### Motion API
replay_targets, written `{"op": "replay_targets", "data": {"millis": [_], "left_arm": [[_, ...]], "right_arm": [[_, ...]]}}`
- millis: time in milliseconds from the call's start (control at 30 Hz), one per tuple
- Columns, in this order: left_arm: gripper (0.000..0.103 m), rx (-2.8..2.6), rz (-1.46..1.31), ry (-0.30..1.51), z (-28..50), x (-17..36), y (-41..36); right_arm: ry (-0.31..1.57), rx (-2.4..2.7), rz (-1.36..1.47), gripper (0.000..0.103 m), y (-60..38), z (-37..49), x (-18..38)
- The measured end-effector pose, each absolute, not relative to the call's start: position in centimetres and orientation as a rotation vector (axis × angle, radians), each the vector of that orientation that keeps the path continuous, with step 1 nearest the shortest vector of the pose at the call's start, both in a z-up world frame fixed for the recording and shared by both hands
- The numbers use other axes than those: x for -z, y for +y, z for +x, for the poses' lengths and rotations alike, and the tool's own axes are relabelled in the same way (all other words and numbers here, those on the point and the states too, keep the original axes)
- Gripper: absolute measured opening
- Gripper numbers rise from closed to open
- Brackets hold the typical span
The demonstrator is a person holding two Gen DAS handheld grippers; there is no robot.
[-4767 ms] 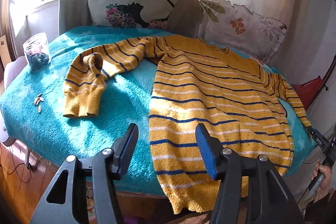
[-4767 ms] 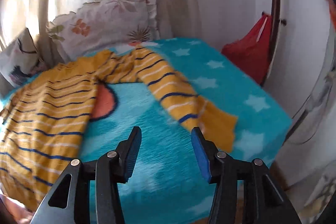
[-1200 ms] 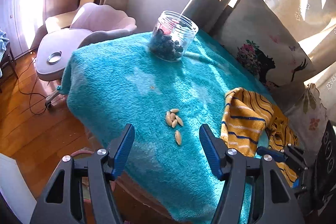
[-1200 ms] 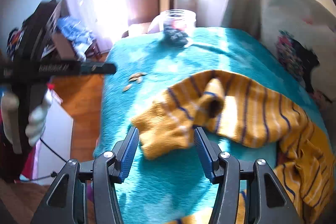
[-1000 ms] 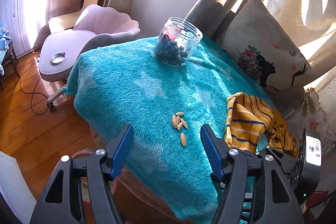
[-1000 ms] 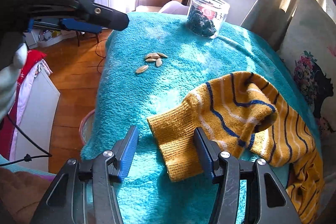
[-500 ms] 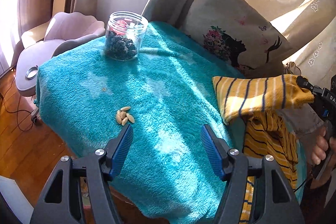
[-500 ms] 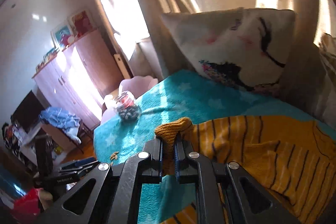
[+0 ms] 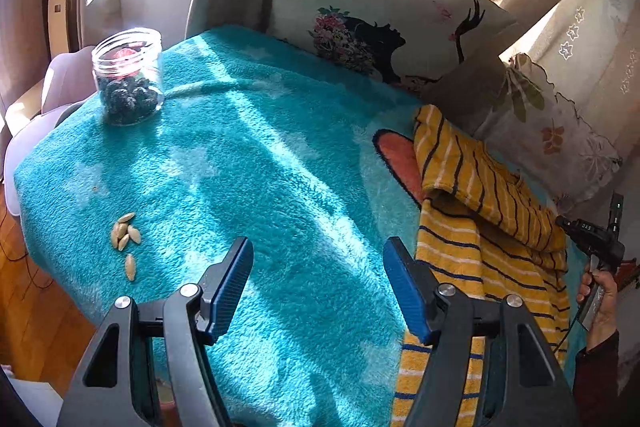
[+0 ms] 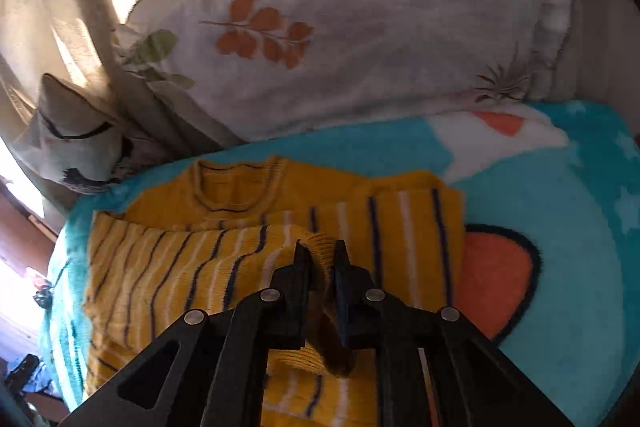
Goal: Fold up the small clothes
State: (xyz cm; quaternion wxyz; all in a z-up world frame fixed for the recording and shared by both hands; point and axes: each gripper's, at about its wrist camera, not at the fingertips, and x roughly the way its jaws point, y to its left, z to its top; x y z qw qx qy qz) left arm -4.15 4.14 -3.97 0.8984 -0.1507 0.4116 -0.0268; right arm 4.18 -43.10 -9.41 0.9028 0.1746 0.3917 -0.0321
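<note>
A yellow sweater [image 9: 480, 227] with navy and white stripes lies on the teal blanket [image 9: 260, 167] at the right. One sleeve [image 9: 472, 171] is folded across the sweater's body. My right gripper [image 10: 320, 253] is shut on the sleeve's cuff [image 10: 322, 241] and holds it over the chest, below the neckline [image 10: 236, 187]. It also shows in the left wrist view [image 9: 560, 223], held by a hand. My left gripper [image 9: 318, 285] is open and empty above the blanket's near edge, left of the sweater.
A glass jar [image 9: 128, 77] with dark contents stands at the blanket's far left. Several pale seeds [image 9: 126, 231] lie near the left edge. Two printed pillows [image 9: 380, 27] [image 10: 340, 27] lean at the back. A wooden floor [image 9: 36, 307] lies below left.
My right gripper has carried the sleeve cuff from high over the blanket across onto the sweater's body. My left gripper has swung slightly right; the sweater's body now shows beside it.
</note>
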Motion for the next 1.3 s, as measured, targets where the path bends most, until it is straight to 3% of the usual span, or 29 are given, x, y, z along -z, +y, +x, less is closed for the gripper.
{"op": "replay_targets", "data": {"millis": [33,167,500,633,667,700,733,767,967,1233,1267,1300], "left_arm": [[0.067,0.068,-0.292,0.857,-3.8,4.0,3.2],[0.071,0.113,-0.219,0.879,-1.6,4.1,-0.5],[0.071,0.164,-0.177,0.972,5.4,6.2,-6.3],[0.071,0.199,-0.176,0.97,5.0,5.9,-7.9],[0.071,0.204,-0.167,0.967,4.9,5.8,-8.2],[0.071,0.207,-0.156,0.965,4.7,5.7,-8.5],[0.071,0.206,-0.147,0.96,4.7,5.4,-8.5],[0.071,0.202,-0.141,0.955,4.8,5.2,-8.5],[0.071,0.168,-0.142,0.944,7.6,5.0,-8.1],[0.07,0.156,-0.047,1.021,14.0,8.9,-10.8],[0.066,0.154,-0.031,1.025,14.3,9.1,-11.0],[0.052,0.173,-0.036,1.029,14.4,9.0,-11.2]], "right_arm": [[0.807,0.067,0.378,0.017,-43.6,3.9,9.6],[0.762,0.013,0.437,0.041,-44.8,2.0,8.9],[0.757,-0.124,0.399,0.056,-43.6,-0.1,8.8],[0.813,-0.082,0.332,0.056,-42.6,2.0,10.8],[0.821,-0.085,0.327,0.052,-42.4,2.5,11.4],[0.837,-0.095,0.322,0.025,-42.3,3.0,11.9],[0.858,-0.103,0.315,0.012,-42.2,3.4,12.3],[0.87,-0.108,0.313,0.006,-42.3,3.5,12.5],[0.772,-0.051,0.353,0.005,-45.1,1.4,11.1],[0.809,0.008,0.32,0.009,-45.0,1.7,12.5],[0.809,0.009,0.324,0.011,-45.0,1.7,12.5],[0.811,0.01,0.336,0.013,-45.1,1.7,12.7]]}}
